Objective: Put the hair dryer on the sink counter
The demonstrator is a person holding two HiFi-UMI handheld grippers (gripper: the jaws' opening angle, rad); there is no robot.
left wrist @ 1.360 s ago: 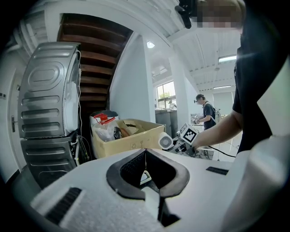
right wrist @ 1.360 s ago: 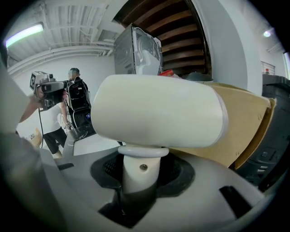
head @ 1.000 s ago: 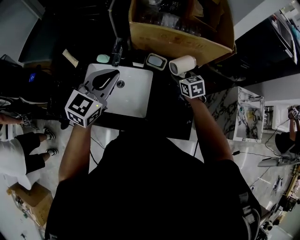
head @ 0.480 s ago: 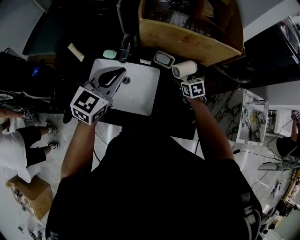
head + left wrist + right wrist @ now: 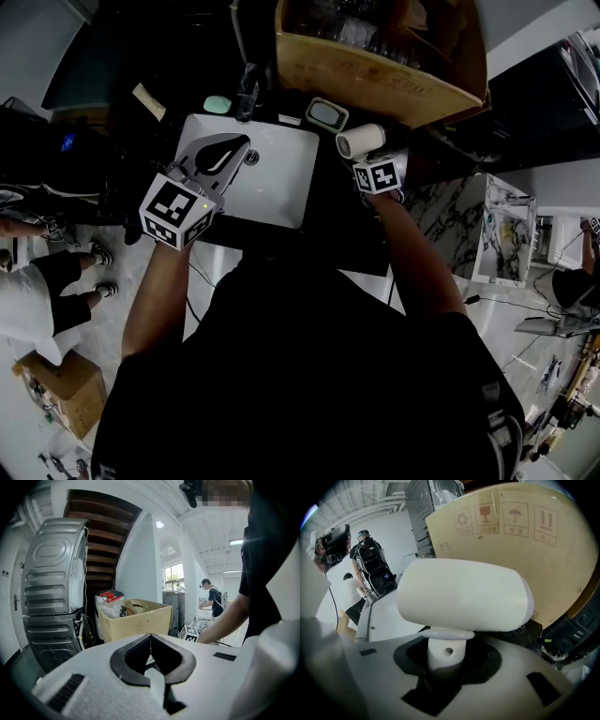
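Head view: the hair dryer (image 5: 362, 140) is held over the dark counter (image 5: 342, 220), at about 2 o'clock from the white basin (image 5: 281, 192). Whether it touches the counter cannot be told. In the right gripper view its handle is seen clamped between the jaws of the right gripper (image 5: 445, 663), so setting down and release are judged to be left. The left gripper (image 5: 217, 155) is closed on nothing above the basin. Room is tight around the dryer: a cardboard box (image 5: 375, 70) overhangs at 12 o'clock, a small dish (image 5: 326, 114) lies just beside it at 10 o'clock, and the basin rim runs at 9 o'clock. Bare counter is left toward 6 o'clock.
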